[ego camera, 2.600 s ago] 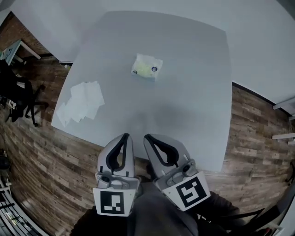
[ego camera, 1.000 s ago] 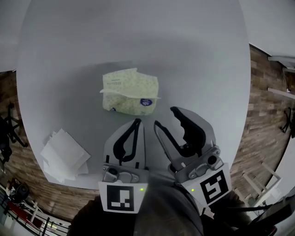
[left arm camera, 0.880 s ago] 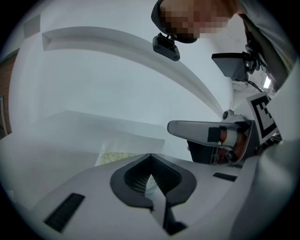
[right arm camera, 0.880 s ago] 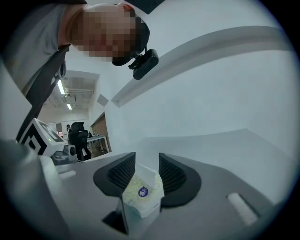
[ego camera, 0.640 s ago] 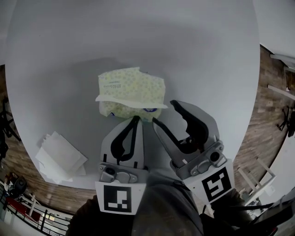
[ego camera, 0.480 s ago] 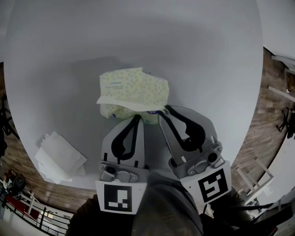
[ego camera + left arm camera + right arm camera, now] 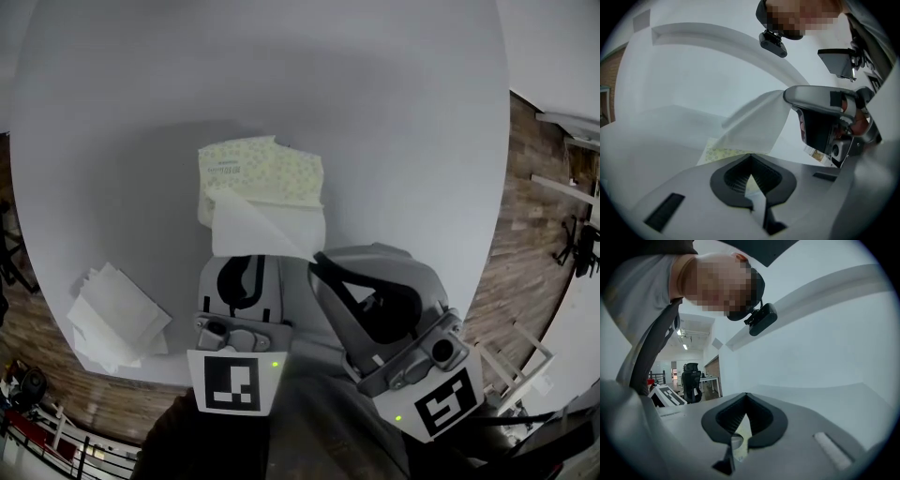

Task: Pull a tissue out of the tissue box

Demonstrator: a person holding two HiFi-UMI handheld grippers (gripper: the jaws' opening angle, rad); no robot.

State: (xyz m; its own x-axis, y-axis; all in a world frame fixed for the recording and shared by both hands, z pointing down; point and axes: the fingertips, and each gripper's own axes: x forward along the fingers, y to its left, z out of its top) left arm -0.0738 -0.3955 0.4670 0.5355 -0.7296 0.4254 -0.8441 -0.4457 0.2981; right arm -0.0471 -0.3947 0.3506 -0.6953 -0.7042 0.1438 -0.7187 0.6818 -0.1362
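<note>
The tissue box [image 7: 262, 176] is a soft yellow-green patterned pack lying on the white table [image 7: 403, 141]. A white tissue [image 7: 262, 230] stretches out of its top toward me. My right gripper [image 7: 317, 259] is shut on that tissue's near corner, lifted off the pack. In the left gripper view the tissue [image 7: 757, 124] runs up from the pack [image 7: 719, 153] to the right gripper [image 7: 786, 96]. A pale strip of tissue [image 7: 742, 434] shows between the right jaws. My left gripper [image 7: 249, 264] is shut with nothing held, its tips at the pack's near edge and partly under the sheet.
A pile of loose white tissues [image 7: 112, 319] lies at the table's near left edge. Wooden floor [image 7: 534, 187] shows beyond the table's right rim. The right gripper view looks back at the person and a black office chair [image 7: 691, 378].
The right gripper's jaws closed on the tissue sticking out of the pack and drew back toward me, pulling the sheet out. The left gripper stayed shut at the pack's near edge.
</note>
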